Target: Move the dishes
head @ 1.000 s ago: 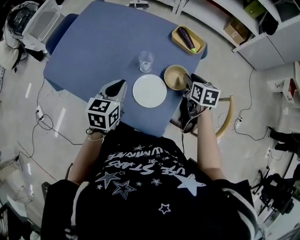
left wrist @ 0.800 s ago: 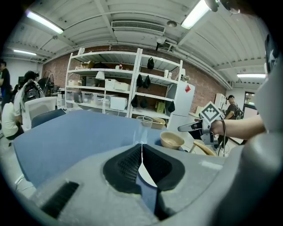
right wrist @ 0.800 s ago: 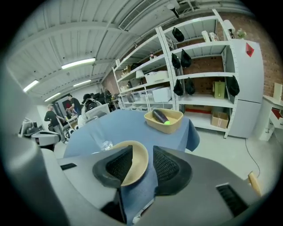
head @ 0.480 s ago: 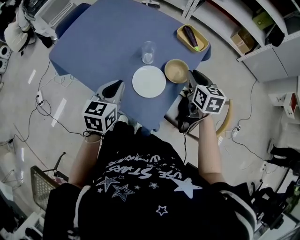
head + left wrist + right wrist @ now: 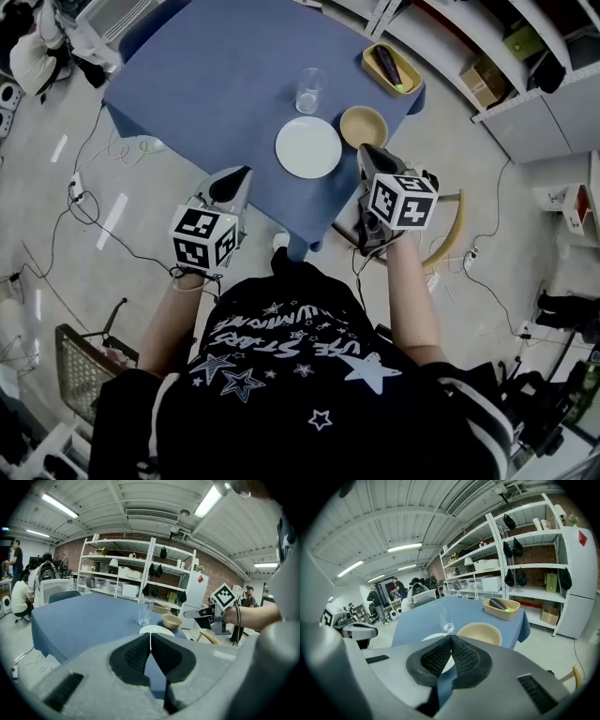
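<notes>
Hovering off the near edge of the blue table (image 5: 216, 75): both grippers, neither touching a dish.

- Left gripper (image 5: 236, 178): its own view shows the pads pressed together at the tip (image 5: 150, 637), nothing between them.
- Right gripper (image 5: 368, 157): jaws have just been closing and now meet (image 5: 451, 639), empty. The head view puts its tip just beside the bowl (image 5: 364, 126), but the gap can't be judged there. The left gripper view shows it apart from the bowl, out past the table's corner.
- White plate (image 5: 308, 147) sits near the table's near edge, with the bowl just beside it and the glass (image 5: 309, 90) behind it.
- Left gripper view: only a sliver of plate shows above the gripper body. Right gripper view: the pads cover most of the plate and the bowl's near rim is cut off.
- Tray (image 5: 392, 69) at the far corner holds a dark long item, which I can't identify.
- The table's far end is cut off at the head view's top edge, and the person's torso (image 5: 300, 375) blocks the floor below.
</notes>
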Motion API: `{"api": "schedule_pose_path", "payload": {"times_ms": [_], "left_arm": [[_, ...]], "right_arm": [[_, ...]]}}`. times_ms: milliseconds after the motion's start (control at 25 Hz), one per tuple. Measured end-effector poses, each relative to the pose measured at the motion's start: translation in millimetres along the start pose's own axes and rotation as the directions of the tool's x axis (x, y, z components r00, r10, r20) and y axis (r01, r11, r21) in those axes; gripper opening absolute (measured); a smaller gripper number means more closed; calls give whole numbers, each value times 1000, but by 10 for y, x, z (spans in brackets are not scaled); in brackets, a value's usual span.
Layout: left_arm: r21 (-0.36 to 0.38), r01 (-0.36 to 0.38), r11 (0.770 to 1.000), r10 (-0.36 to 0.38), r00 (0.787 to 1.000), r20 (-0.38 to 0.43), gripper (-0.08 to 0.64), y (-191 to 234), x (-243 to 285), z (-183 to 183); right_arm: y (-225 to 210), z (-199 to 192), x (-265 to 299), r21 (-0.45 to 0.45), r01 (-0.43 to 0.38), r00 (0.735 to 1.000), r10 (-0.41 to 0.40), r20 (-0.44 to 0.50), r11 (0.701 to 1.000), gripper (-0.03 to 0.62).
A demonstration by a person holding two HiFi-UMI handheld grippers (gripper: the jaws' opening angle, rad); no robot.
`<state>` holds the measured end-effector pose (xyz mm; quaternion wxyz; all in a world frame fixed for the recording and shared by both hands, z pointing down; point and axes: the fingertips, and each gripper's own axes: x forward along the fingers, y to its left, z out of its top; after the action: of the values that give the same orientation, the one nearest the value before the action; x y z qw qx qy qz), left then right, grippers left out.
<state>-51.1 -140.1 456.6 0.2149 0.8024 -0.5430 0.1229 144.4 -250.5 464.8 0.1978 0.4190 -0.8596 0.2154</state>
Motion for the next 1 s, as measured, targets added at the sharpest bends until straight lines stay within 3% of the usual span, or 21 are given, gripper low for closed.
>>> {"api": "schedule_pose_path", "payload": {"times_ms": [360,1000], "left_arm": [[-62,-34,998,36,999,35,22,14,-698,-293],[-74,-56,996,61,996,65,23,-371,-1706,-853]], "right_arm": [[762,-200,-300,-53,-46,999,45,-5,998,2],[1639,-766,-1031,-141,-113,993,114,-4,984,2]]}}
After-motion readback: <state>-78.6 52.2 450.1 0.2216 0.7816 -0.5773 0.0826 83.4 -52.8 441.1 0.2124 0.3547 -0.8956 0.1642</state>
